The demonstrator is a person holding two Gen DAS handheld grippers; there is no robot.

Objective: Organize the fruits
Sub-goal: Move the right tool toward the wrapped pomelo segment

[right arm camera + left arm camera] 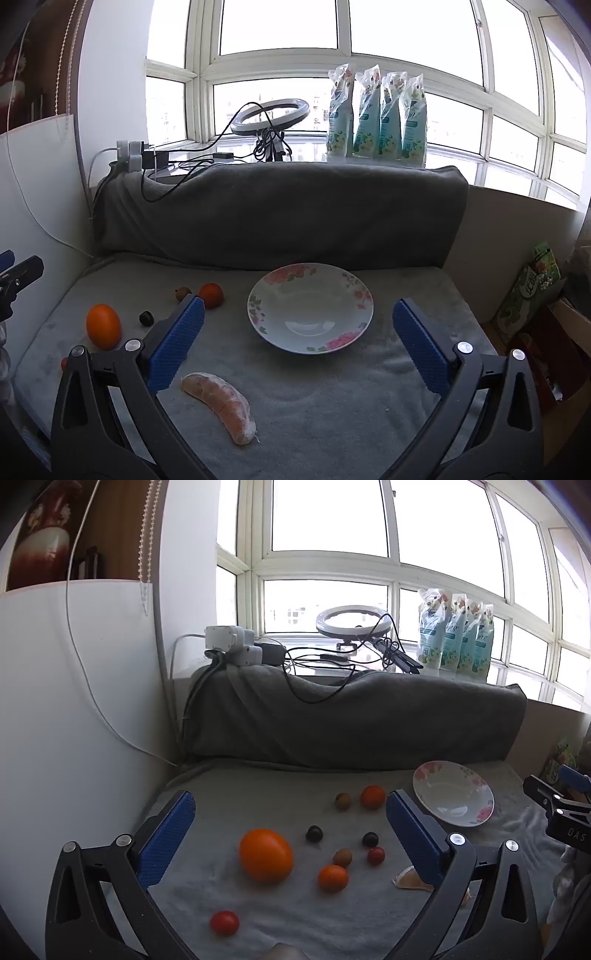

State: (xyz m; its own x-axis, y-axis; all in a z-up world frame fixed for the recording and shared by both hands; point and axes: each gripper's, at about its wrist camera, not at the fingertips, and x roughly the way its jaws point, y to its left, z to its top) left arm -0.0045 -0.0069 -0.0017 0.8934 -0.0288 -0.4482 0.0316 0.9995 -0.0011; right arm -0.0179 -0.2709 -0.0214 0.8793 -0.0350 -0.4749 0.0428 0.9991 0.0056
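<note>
Fruits lie scattered on a grey cloth. A big orange point(266, 854) sits between my left gripper's fingers, below them. Near it are a small orange point(333, 877), another small orange point(372, 796), a red tomato point(224, 922), several small dark and brown fruits, and an orange segment point(410, 879). An empty floral plate point(453, 793) is at the right. My left gripper point(291, 834) is open and empty. My right gripper point(297, 343) is open and empty, hovering before the plate point(310, 306). An orange segment point(219, 404) lies near its left finger. The big orange point(103, 325) is at the left.
A grey cushion point(277, 210) backs the surface. Behind it, the windowsill holds a ring light point(271, 116), cables, a power strip and several blue pouches point(376, 114). A white board point(74, 701) stands at the left. A green packet point(532, 284) and boxes are at the right.
</note>
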